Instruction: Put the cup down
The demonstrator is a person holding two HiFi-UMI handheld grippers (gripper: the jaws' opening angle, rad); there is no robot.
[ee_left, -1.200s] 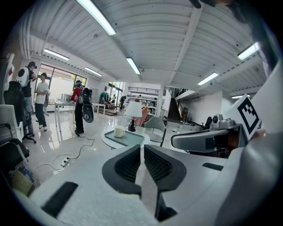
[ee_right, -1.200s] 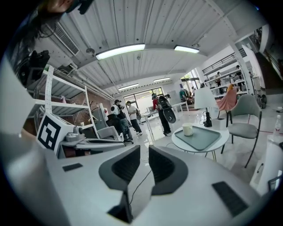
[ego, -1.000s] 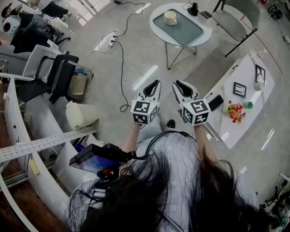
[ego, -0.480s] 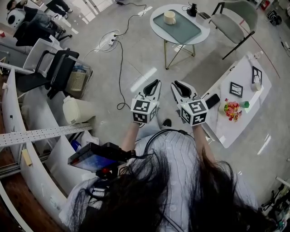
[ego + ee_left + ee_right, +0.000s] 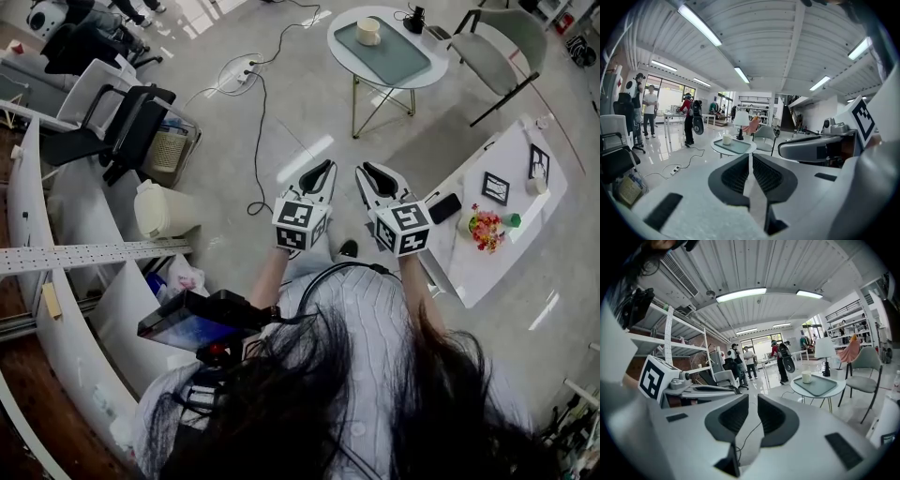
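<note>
The grey floor [image 5: 281, 112] takes up most of your head view, and the widest open stretch runs straight ahead of you, between your grippers and the round table [image 5: 343, 54]. A black cable [image 5: 258, 122] snakes across the left part of that stretch from a power strip [image 5: 246, 67].

On your left, a curved white shelf unit [image 5: 56, 309] closes off that side. A black chair [image 5: 131, 131], a basket [image 5: 173, 150] and a white container [image 5: 159, 211] stand along its outer edge. On your right, the near corner of a long white table [image 5: 478, 272] comes close to your right forearm. It carries a dark phone [image 5: 443, 207] near that corner, a picture frame [image 5: 495, 187] and a small colourful cluster [image 5: 486, 230]. A grey chair [image 5: 487, 47] stands just right of the round table.

A grey-green tray [image 5: 398, 56] covers most of the round table, leaving a narrow white rim around it. The cup [image 5: 368, 31] stands upright on the tray's far-left end, well apart from both grippers.

You hold the left gripper [image 5: 324, 167] and right gripper [image 5: 367, 170] side by side in front of your chest, over bare floor and pointing towards the round table. Each gripper's fingers are drawn together to a thin slit with nothing between them.
</note>
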